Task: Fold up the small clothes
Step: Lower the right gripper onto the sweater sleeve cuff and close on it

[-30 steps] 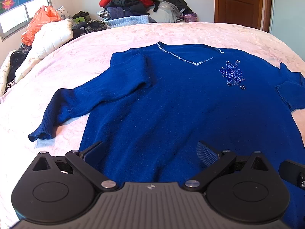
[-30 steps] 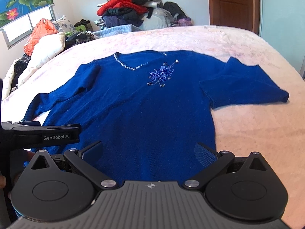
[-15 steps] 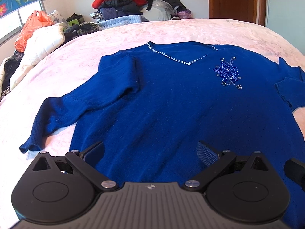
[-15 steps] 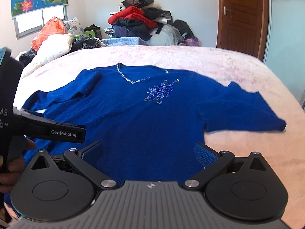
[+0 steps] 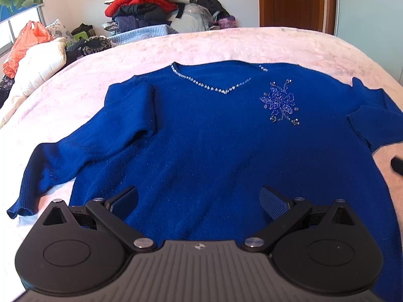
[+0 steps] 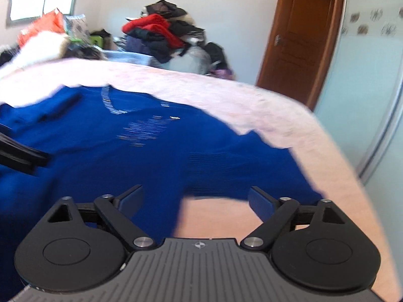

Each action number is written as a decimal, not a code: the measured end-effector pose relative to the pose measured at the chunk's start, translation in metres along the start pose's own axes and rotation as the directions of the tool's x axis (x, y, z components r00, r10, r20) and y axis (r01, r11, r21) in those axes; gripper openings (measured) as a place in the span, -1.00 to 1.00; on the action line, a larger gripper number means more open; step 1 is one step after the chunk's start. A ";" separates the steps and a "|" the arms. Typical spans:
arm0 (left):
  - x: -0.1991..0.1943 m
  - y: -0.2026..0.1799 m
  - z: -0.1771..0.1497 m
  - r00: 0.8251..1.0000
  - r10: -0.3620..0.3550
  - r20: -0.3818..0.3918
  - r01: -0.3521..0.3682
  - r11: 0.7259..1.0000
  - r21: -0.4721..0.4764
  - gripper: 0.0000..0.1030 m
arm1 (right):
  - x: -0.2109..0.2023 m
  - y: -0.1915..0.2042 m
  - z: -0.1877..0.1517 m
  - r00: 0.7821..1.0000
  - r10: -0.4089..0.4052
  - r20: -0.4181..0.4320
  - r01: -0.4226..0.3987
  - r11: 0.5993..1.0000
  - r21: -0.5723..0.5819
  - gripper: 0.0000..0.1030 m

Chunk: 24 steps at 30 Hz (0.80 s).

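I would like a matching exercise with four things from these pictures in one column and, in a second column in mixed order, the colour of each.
Things:
1. sweater
2. bed cover
3. door
4. plastic bag

Colours:
a. orange
b. pale pink
c. deep blue
d. brown wood

Pairs: 1-c, 2-b, 3-d, 4-a

A blue knitted sweater [image 5: 214, 151] lies flat, front up, on a pink bed [image 5: 226, 45], neckline toward the far edge. Its left sleeve [image 5: 75, 156] slants toward the near left. Behind the bed stands a heap of mixed clothes [image 5: 156, 7]; left of it, a white padded jacket [image 5: 37, 63]; right, a brown wooden door [image 5: 292, 0].
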<state>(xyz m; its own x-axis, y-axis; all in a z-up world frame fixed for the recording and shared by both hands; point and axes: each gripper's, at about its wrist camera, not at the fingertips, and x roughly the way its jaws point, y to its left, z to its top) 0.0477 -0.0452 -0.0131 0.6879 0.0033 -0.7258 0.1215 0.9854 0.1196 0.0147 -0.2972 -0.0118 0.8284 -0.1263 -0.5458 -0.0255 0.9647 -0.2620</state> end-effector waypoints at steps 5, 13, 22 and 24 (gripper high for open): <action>0.005 0.002 0.000 1.000 -0.011 -0.021 0.010 1.000 -0.010 1.00 | 0.042 -0.010 -0.015 0.991 -0.124 -0.056 0.111 0.976 -0.189 0.41; 0.013 0.003 0.005 1.000 0.020 -0.008 -0.020 1.000 0.015 1.00 | 0.067 0.004 -0.021 0.994 -0.113 -0.008 0.104 0.937 -0.333 0.42; 0.036 0.091 0.017 0.983 0.181 -0.018 -0.182 0.979 -0.092 1.00 | 0.080 -0.002 -0.009 0.999 -0.043 0.030 0.050 0.963 -0.267 0.30; 0.043 0.123 0.017 0.978 0.201 -0.054 -0.207 0.963 -0.173 1.00 | 0.080 -0.004 -0.010 1.000 -0.009 0.029 0.015 0.971 -0.238 0.06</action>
<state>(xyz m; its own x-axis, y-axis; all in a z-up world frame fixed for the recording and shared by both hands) 0.1041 0.0732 -0.0177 0.6585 0.2100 -0.7227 -0.1495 0.9776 0.1479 0.0756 -0.3134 -0.0620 0.8442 -0.1281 -0.5204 -0.1455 0.8798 -0.4525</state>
